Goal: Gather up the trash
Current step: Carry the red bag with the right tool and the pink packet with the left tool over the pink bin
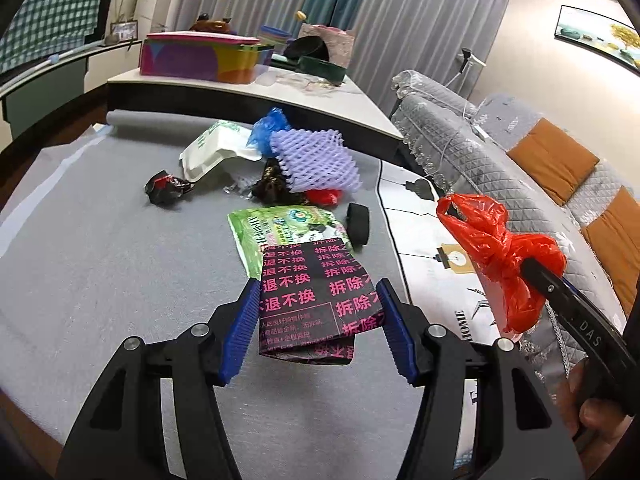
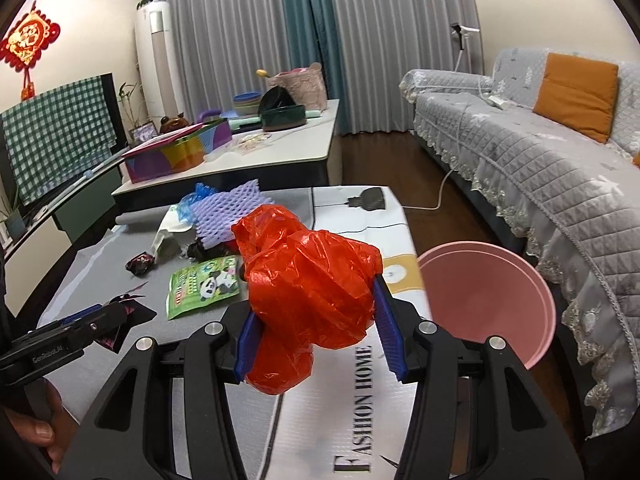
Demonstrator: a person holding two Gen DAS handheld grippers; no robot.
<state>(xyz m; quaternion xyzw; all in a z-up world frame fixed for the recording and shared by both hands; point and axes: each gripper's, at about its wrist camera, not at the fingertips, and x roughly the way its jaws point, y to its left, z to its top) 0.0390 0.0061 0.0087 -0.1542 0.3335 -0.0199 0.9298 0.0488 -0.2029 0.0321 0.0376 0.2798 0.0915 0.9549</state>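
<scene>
Nearest us, right gripper (image 2: 316,322): jaws clamped on the red bag (image 2: 308,292), lifted just left of the pink bin (image 2: 516,300). Left gripper (image 1: 318,320): jaws closed on the black wrapper (image 1: 320,300). Beyond, more trash (image 1: 312,156) on the surface (image 1: 100,260). We judge the slack bag could catch the bin's rim.

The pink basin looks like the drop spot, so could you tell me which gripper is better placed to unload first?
Probably the right gripper. It holds the red plastic bag beside the pink basin, which sits just to its right. The left gripper, holding the black printed wrapper, is farther away over the grey mat.
</scene>
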